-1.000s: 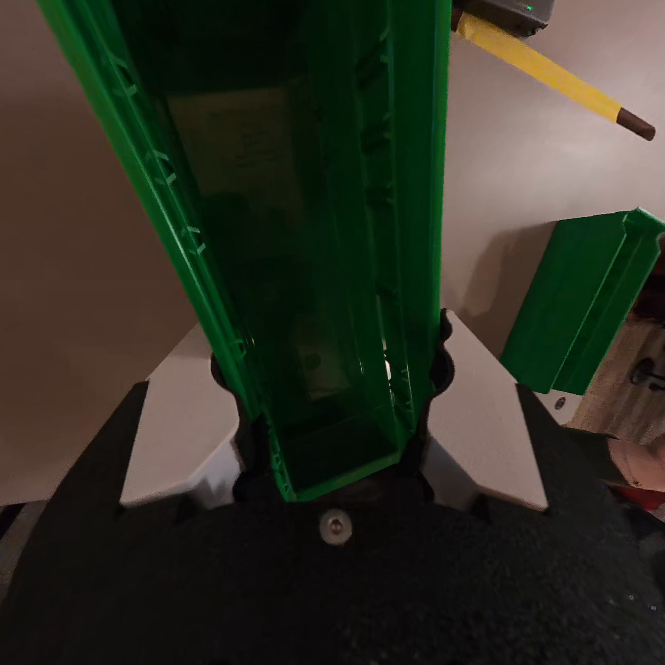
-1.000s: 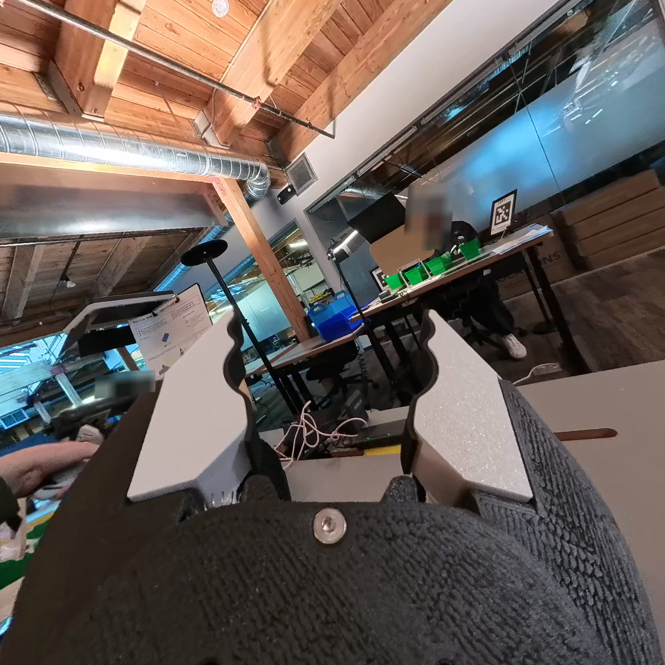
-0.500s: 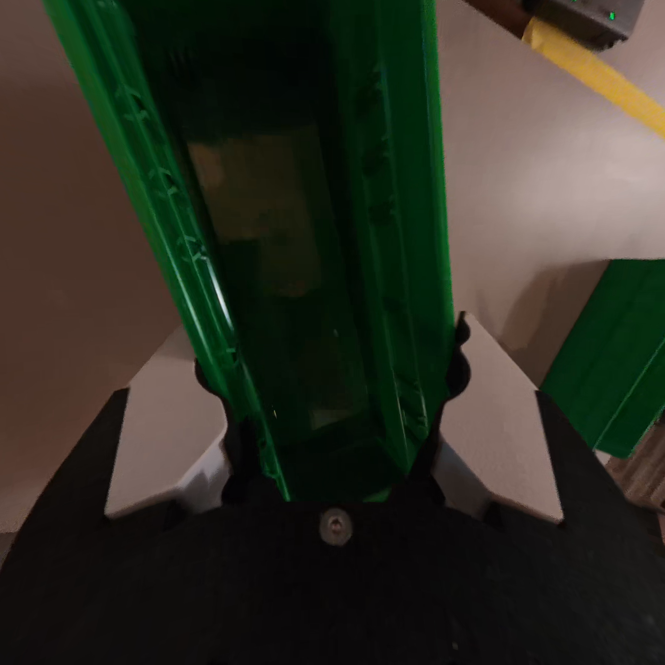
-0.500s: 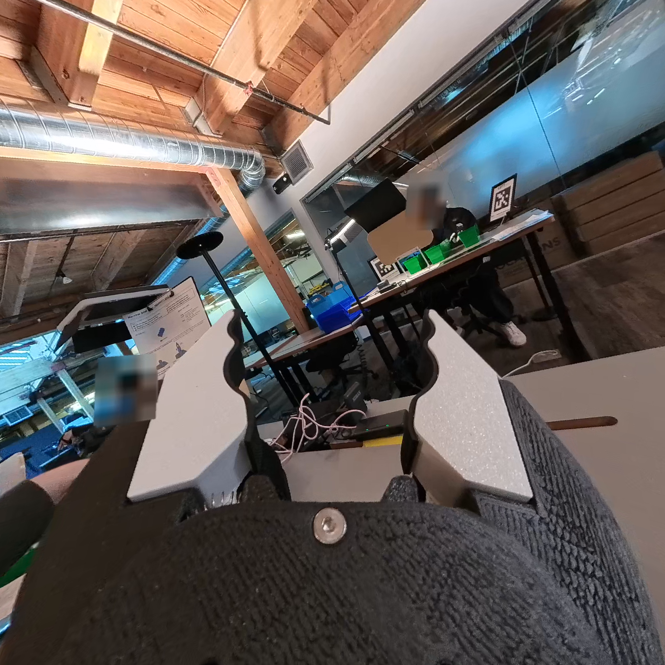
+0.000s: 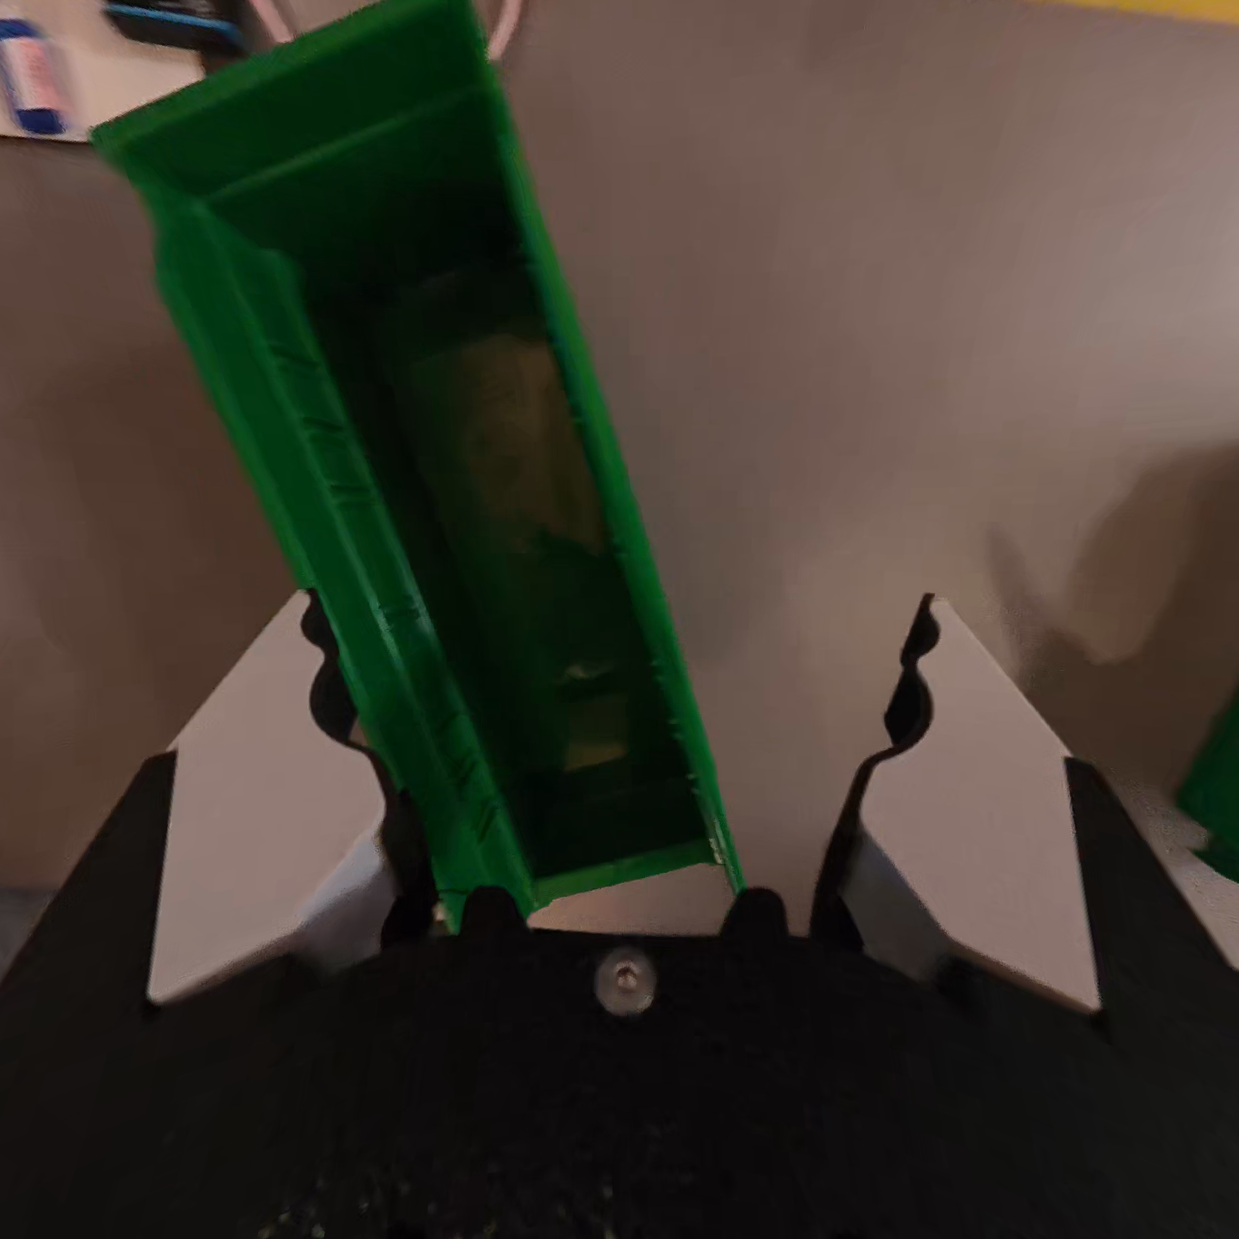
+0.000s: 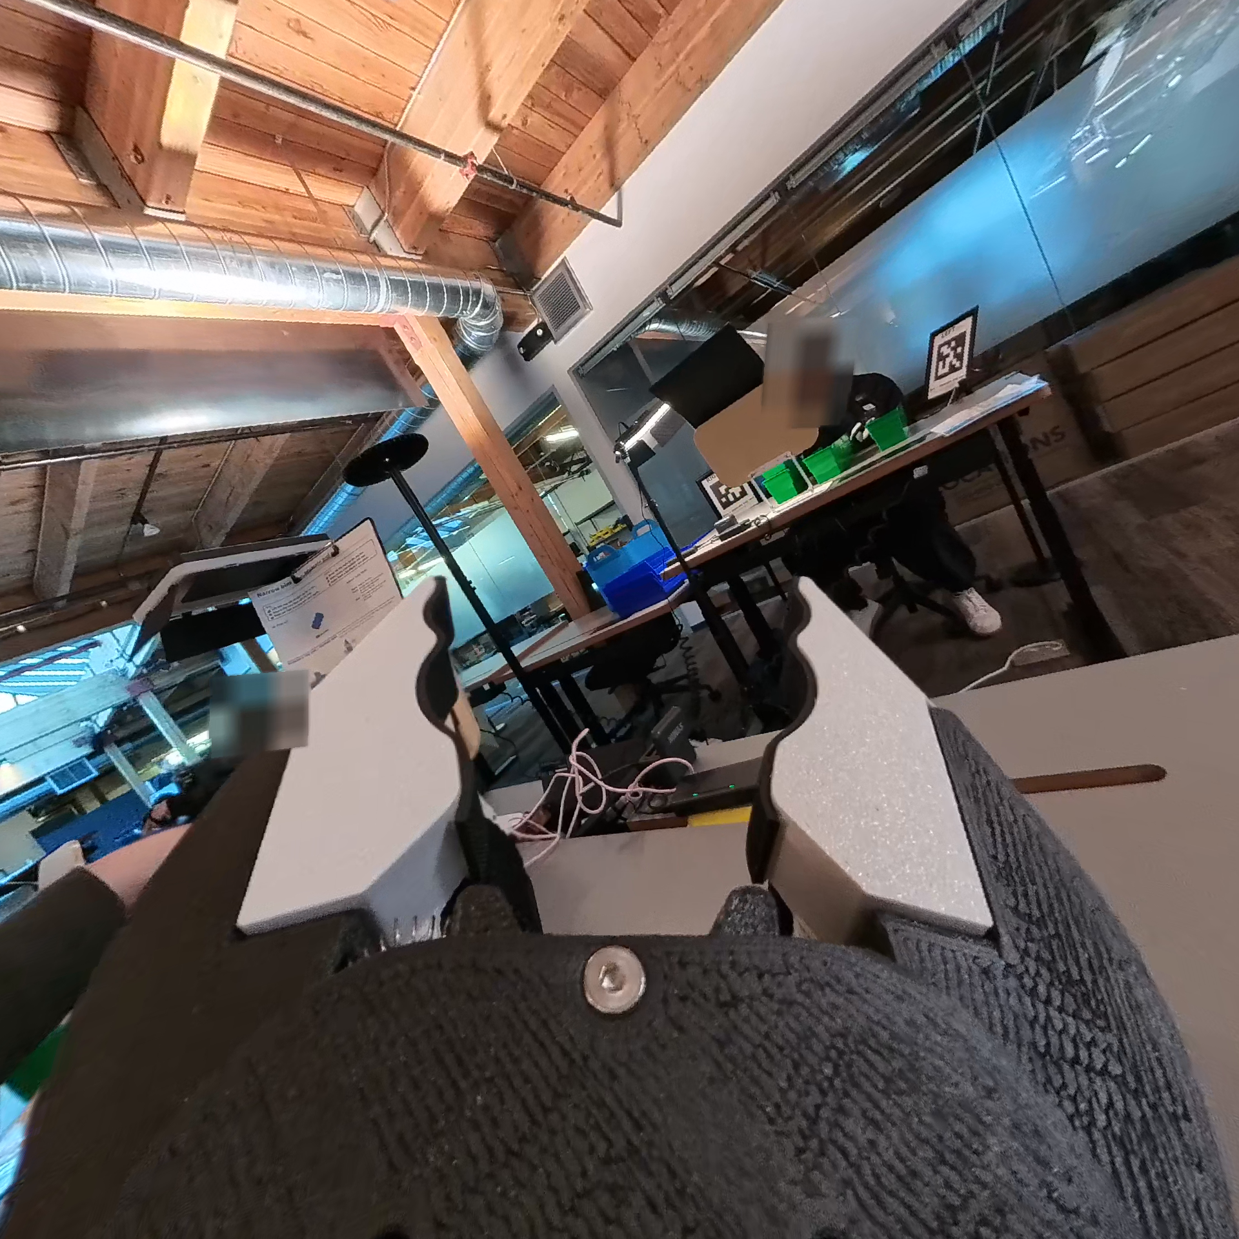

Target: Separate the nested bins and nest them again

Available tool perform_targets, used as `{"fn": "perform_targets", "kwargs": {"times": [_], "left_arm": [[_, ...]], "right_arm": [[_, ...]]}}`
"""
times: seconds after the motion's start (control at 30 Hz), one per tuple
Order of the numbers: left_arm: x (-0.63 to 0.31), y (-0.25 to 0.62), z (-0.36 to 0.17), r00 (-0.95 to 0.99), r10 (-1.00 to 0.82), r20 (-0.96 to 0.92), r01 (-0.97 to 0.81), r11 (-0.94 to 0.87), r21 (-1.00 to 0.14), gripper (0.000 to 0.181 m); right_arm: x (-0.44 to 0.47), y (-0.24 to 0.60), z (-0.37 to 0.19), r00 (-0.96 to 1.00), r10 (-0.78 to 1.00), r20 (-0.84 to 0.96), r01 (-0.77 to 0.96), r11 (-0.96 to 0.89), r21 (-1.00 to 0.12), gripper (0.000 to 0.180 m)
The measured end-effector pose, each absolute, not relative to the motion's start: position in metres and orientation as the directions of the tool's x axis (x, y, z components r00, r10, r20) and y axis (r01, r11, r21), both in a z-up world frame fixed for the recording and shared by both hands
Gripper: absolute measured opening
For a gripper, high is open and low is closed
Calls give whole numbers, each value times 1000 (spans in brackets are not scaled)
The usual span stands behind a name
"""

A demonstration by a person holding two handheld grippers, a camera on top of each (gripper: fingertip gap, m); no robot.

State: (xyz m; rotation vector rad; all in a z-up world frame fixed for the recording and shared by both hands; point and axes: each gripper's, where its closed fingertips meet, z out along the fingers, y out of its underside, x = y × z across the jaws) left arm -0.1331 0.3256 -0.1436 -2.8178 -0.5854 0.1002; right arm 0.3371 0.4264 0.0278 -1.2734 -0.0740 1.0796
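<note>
Since the earlier frame, the left gripper (image 5: 617, 670) had spread wide, freeing the long narrow green plastic bin (image 5: 429, 483), which leaned against its left finger (image 5: 268, 771). Only the right wrist view showed the right gripper (image 6: 617, 664), parted and empty, aimed over the grey table's (image 6: 1073, 711) far edge.

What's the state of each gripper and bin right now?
left gripper: open, jaws spread wider than the bin.
green bin: between the jaws, leaning against the left finger, clear of the right one.
second green bin: at the right edge, mostly cut off.
right gripper: open, empty, pointing into the room.

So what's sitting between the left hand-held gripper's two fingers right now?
In the left wrist view, the long narrow green plastic bin lies between them, against the left finger; bare grey table shows between it and the right finger.
</note>
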Motion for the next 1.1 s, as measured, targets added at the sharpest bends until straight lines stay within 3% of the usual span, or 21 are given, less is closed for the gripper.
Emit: {"fn": "perform_targets", "kwargs": {"times": [0.13,0.3,0.33,0.4,0.5,1.1], "left_arm": [[-144,306,-159,875,483,32,480,-856,-192,159],[-150,307,-170,845,516,140,535,-818,-212,158],[-151,307,-172,843,518,144,538,-816,-213,152],[-164,301,-170,853,516,85,520,-821,-237,111],[-164,298,-167,863,487,132,505,-825,-254,99],[-174,320,-166,903,412,122,409,-739,-535,109]], "right_arm": [[339,428,29,513,689,-511,-626,-107,-772,98],[333,428,26,500,698,-513,-614,-132,-778,98],[332,428,26,501,699,-511,-610,-133,-781,98],[330,428,26,505,698,-507,-605,-132,-785,98],[331,429,25,512,695,-504,-604,-126,-787,96],[324,439,11,484,691,-537,-589,-198,-784,94]]}}
